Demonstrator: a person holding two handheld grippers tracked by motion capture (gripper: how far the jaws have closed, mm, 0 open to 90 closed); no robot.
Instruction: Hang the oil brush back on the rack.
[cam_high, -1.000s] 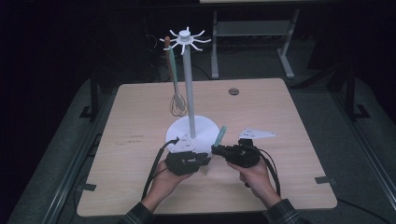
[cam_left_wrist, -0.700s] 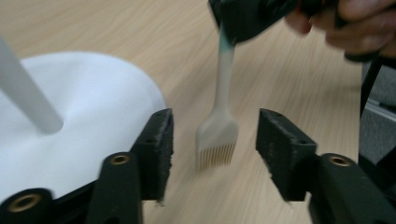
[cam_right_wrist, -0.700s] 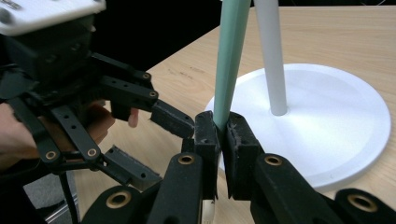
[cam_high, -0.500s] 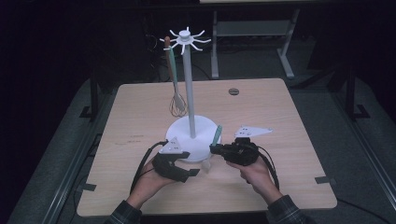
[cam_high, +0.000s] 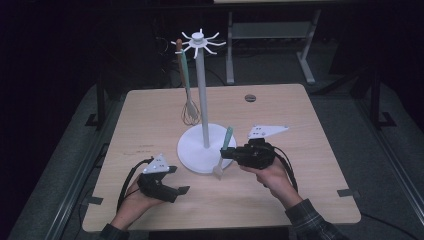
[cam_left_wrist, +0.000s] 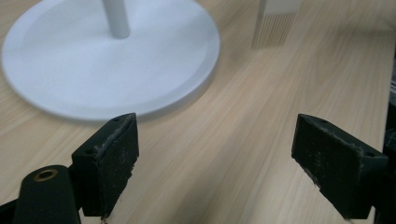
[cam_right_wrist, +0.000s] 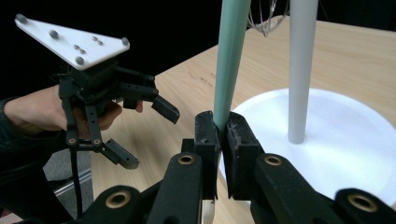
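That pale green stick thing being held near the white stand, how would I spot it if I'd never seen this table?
Find the tall white stand in the middle of the wooden table. Just right of its round base, the right gripper is shut on a pale green handle with a whitish brush head at the bottom. Unlike the whisk hanging from the stand's top, this one is gripped low, near the tabletop.

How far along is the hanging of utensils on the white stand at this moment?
Done: a whisk already hangs from the stand. In hand: the right gripper is shut on the green handle of a brush, tilted beside the stand's base. The left gripper, whose jaws have just been opening, is empty, with only bare table between the jaws. Left: raise the brush and hook it on a free arm at the top.
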